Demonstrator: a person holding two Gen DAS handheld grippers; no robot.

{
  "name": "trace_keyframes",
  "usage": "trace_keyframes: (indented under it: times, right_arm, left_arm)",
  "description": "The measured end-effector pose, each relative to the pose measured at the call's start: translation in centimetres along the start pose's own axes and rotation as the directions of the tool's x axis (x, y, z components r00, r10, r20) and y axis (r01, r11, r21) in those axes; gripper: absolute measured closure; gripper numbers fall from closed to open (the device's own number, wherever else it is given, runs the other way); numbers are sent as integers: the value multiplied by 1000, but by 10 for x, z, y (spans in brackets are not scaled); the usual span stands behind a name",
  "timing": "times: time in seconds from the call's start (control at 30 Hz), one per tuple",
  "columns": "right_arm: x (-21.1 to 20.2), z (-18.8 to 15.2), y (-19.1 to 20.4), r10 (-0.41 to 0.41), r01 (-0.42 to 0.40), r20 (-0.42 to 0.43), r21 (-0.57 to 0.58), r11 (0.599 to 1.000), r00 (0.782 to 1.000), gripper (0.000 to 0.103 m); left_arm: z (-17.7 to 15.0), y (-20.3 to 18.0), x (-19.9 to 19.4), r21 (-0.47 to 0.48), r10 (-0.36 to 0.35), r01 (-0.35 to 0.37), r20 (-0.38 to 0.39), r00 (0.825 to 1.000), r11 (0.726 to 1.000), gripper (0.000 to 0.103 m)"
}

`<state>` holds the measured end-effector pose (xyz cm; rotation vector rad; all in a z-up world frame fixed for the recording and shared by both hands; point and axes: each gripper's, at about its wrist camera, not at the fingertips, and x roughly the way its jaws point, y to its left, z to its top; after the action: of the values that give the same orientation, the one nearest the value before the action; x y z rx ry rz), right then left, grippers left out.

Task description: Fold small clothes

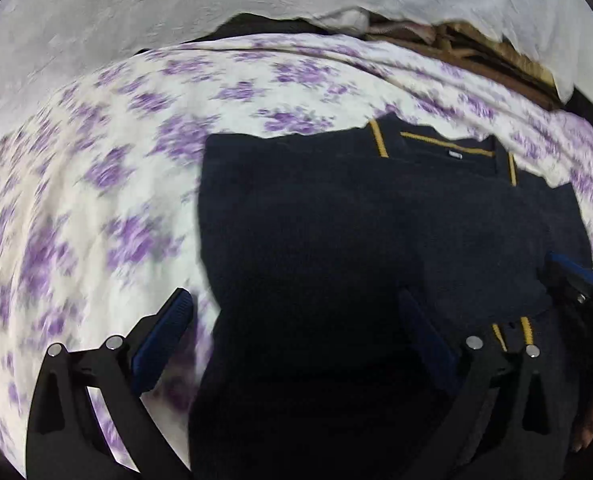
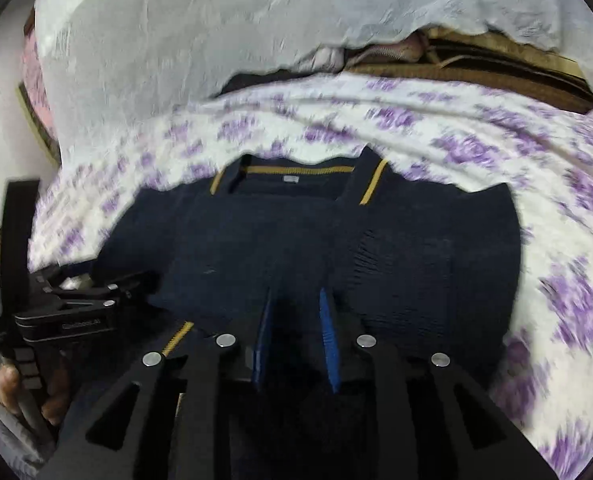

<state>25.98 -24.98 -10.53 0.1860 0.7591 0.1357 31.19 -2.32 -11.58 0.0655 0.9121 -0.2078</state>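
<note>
On floral bedsheet [image 1: 96,128]: navy polo shirt [image 2: 296,240] flat, collar far (sides folded in); left gripper [image 1: 296,328] spread wide; right gripper [image 2: 296,336] narrowly parted, gripping nothing evident, poised near hem, likely for lengthwise fold.

Shirt [image 2: 296,248] flat on bedsheet [image 2: 496,152], collar [image 2: 296,170] at far end, draped cloth [image 2: 216,20] behind

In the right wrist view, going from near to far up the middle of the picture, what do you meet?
Right gripper → navy shirt → its yellow-trimmed collar → purple-flowered sheet → white cloth.
</note>
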Motion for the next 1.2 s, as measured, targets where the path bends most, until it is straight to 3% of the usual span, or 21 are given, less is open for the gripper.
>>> trace_keyframes:
  times: [0.07, 0.13, 0.27, 0.5, 0.6, 0.7, 0.83, 1.0, 1.03, 1.2]
  right_arm:
    - [-10, -7, 5, -10, 10, -5, -25, 1000, 1000, 69]
    - [1, -16, -2, -9, 7, -77, -18, 1000, 997, 63]
    - [-5, -20, -8, 12, -12, -41, 12, 1000, 999, 63]
    - [-38, -41, -6, -16, 15, 22, 36, 999, 1000, 27]
    - [-53, -51, -11, -17, 14, 44, 78, 997, 999, 24]
    - [-71, -63, -26, 9, -21, 76, 160, 987, 997, 20]
    - [-87, -84, -57, 76, -108, 111, 320, 941, 991, 20]
    - [-96, -98, -61, 159, -194, 130, 330, 924, 979, 8]
    - [-98, -101, -62, 186, -224, 144, 329, 917, 972, 3]
    - [-111, -114, -78, 329, -370, 172, 357, 857, 928, 4]
  left_arm:
    - [-8, -1, -9, 23, 6, -7, 21, 1000, 1000, 5]
    - [-12, 1, 3, 17, 15, -14, -39, 999, 1000, 4]
    - [-22, 11, -4, -30, -19, 18, -49, 999, 999, 4]
    - [-59, 12, -34, -42, -23, 22, -34, 999, 999, 5]
    - [-71, 20, -47, -79, -55, 52, -30, 998, 995, 5]
    - [-83, 28, -57, -115, -89, 86, -21, 996, 990, 5]
    - [-96, 34, -66, -142, -116, 113, -15, 993, 983, 5]
    - [-113, 39, -76, -155, -147, 142, -21, 989, 978, 5]
    - [-118, 39, -79, -153, -152, 147, -21, 988, 977, 5]
    - [-136, 40, -92, -135, -179, 174, -23, 984, 975, 5]
